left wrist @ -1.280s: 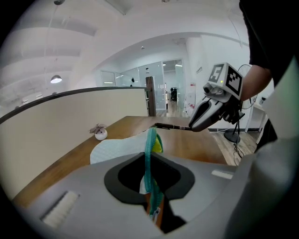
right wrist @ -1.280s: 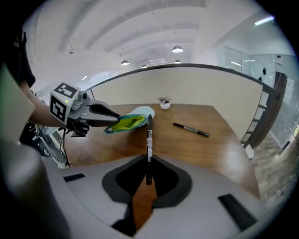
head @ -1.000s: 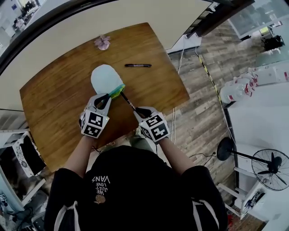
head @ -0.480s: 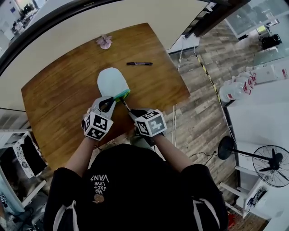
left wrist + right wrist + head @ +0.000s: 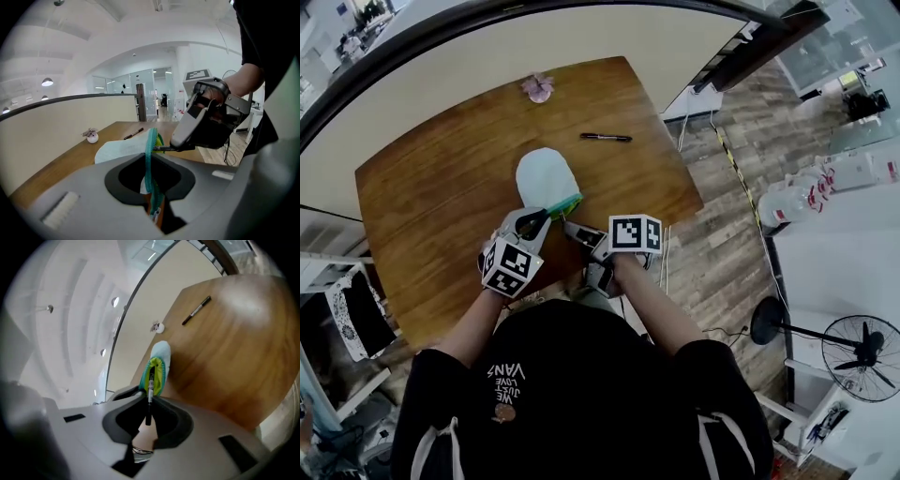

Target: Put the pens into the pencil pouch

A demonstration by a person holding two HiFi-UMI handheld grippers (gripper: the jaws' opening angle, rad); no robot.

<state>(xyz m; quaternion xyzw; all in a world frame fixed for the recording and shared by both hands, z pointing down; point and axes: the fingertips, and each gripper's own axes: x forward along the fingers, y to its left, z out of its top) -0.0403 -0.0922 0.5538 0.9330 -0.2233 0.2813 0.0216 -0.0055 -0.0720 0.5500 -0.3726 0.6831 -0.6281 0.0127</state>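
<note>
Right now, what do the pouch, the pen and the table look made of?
The pouch: probably soft matte fabric, pale mint; it sags, with a teal zipper edge and yellow-green lining. The pen: likely hard plastic, black, thin and straight. The table: wood or veneer, brown grain with a slight sheen.

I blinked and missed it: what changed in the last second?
The right gripper rolled over and pushed its pen deeper into the open pouch. The left gripper still holds the pouch by its edge; the second pen lies untouched on the table.
</note>
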